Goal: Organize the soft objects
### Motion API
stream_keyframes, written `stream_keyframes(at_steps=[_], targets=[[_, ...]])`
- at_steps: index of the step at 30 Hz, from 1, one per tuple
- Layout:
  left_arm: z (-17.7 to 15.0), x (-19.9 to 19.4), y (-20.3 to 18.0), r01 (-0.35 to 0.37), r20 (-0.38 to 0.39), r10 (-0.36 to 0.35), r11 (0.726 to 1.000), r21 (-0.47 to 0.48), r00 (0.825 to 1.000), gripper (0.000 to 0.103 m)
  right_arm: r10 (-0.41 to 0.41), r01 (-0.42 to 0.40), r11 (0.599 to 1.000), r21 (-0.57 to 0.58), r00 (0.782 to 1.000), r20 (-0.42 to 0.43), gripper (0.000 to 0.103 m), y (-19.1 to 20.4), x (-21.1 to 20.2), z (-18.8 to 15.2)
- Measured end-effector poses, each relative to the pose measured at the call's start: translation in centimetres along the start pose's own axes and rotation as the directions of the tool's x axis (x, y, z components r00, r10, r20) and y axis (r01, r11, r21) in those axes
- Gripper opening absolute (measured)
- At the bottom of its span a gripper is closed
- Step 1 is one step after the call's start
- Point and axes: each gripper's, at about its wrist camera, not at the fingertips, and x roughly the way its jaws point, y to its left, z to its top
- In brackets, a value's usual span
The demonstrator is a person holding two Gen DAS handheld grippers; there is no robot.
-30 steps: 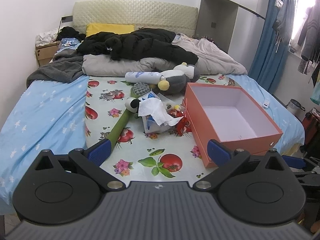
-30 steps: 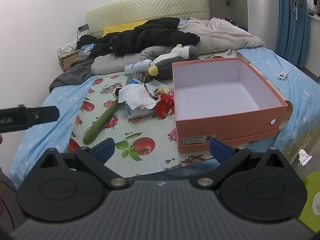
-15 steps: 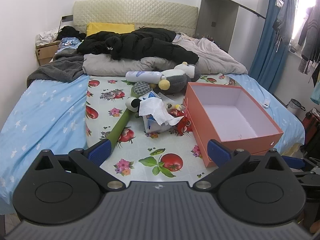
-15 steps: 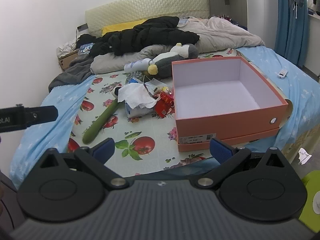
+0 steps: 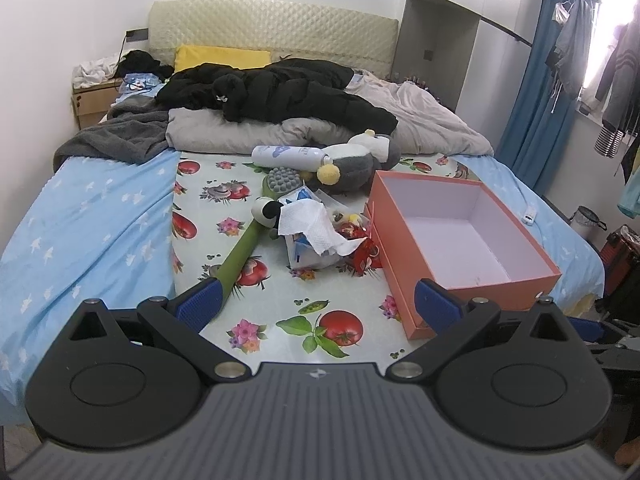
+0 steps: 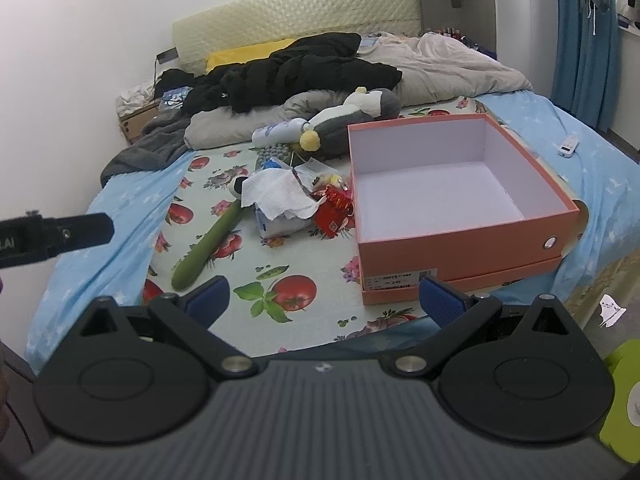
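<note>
Two handheld grippers are hovering at the foot of a bed [image 5: 80, 216], each with its jaws spread wide and holding nothing. The left gripper [image 5: 318, 306] is facing a jumble of soft things lying on the fruit-print cloth [image 5: 280, 320]: a grey plush penguin [image 5: 352, 168], a small panda toy [image 5: 266, 212], a crumpled tissue [image 5: 316, 226] over a packet, and a long green plush stick [image 5: 244, 248]. The right gripper [image 6: 324, 292] is looking onto the open orange box [image 6: 452, 240], which is sitting empty just right of the pile. By the look of it, sorting is only starting. The next move is likely calling for one gripper to reach into the pile, close on a soft item and carry it to the box.
</note>
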Motion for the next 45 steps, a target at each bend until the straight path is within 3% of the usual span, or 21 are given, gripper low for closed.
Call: stream_keyframes(at_steps=[29,33,38,42,45], targets=[[-0.3,2.0,0.4,-0.036,-0.062,0.036,0.999,-0.003,0.997,0.103,-0.001,0.001,1.000,0.004,1.000,-0.015,0.103,-0.3,0.3,0.5],[-0.5,2.4,0.8,-0.049,-0.071,0.050,0.999,0.006,0.996,0.103,0.033,-0.033,0.999,0.002,0.999,-0.022,0.103,0.1,0.6,0.5],[-0.7,3.3,1.7,-0.058,-0.095,0.057,0.998,-0.007,0.994,0.103,0.046,-0.046,0.999,0.001,0.998,-0.036,0.096,0.2,1.2,0.1],[-1.0,5.0,2.2,-0.062,-0.136,0.058,0.998,-0.023,0.989,0.103,0.039,-0.039,0.999,-0.007,0.999,-0.029,0.076,0.5,2.0,0.0],[-1.1,6.3,2.5,-0.060,-0.154,0.055,0.998,-0.029,0.987,0.103,0.023,-0.024,1.000,-0.017,0.999,-0.040,0.074,0.7,3.1,-0.1]])
